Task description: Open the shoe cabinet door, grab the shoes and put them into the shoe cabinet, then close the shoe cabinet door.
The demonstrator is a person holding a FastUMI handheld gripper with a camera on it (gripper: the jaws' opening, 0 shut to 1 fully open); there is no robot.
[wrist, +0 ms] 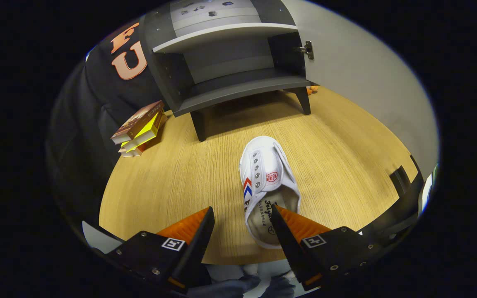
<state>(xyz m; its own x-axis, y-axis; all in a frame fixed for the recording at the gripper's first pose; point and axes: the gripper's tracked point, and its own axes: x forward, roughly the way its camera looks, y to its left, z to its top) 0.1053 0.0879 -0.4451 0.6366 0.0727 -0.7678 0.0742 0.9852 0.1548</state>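
The gripper hangs over a wooden table with its jaws spread wide and holding nothing. A white shoe lies on the table, toe pointing away toward the cabinet; its heel end sits in the gap between the fingers, nearer the right one, whose tip overlaps the shoe's opening, though whether it touches the shoe is hard to judge from this angle. The cabinet stands beyond the shoe on short legs, its door swung open to the right on a metal hinge, two shelves bare inside. A stack of books lies left of the cabinet, beside its leg.
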